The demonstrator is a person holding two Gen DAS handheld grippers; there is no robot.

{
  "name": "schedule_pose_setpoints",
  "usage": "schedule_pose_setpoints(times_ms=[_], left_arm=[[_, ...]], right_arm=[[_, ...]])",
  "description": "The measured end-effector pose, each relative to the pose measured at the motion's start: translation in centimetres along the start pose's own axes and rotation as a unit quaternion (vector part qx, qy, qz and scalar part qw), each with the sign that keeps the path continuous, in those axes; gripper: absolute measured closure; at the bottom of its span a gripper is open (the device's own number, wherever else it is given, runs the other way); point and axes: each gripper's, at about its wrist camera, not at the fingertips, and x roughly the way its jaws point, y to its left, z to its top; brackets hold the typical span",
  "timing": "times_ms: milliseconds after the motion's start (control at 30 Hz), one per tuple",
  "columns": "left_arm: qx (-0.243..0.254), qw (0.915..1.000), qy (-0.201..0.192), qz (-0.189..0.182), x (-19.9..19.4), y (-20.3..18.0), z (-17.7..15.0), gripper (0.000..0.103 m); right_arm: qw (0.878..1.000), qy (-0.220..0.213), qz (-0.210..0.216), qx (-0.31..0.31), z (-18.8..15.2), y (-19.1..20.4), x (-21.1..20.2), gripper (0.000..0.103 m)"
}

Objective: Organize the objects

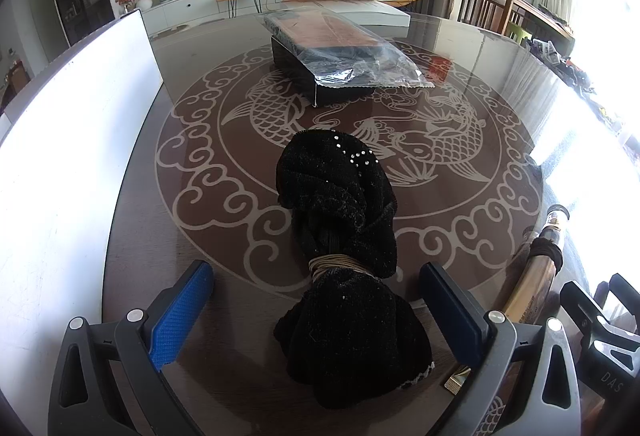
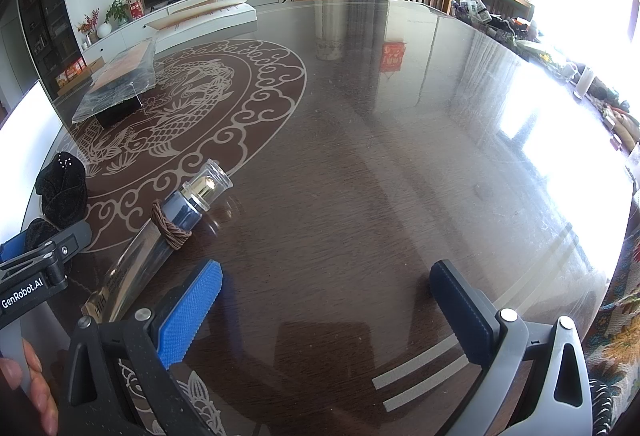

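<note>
On the glossy carved bench [image 2: 360, 156] in a living room, my left hand-held gripper [image 1: 316, 320] straddles a black cloth [image 1: 340, 256], spread, my right hand-held gripper [image 2: 324, 312] spread beside a bottle [image 2: 188, 204].

Left gripper [image 2: 40, 260] body: "GenRobot.AI", white on black.
Right gripper [image 1: 600, 348] body: "DAS", partly cut off.
Bottle [image 2: 160, 236] label, near table edge: unreadable.
</note>
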Motion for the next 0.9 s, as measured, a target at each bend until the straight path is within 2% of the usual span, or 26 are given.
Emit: schedule_pose_setpoints(times_ms=[900], left_arm=[[0.002, 1.0000, 0.000, -0.001, -0.05, 0.06, -0.07, 0.000]], right_arm=[[1.000, 0.000, 0.000, 0.000, -0.07, -0.03, -0.04, 0.000]])
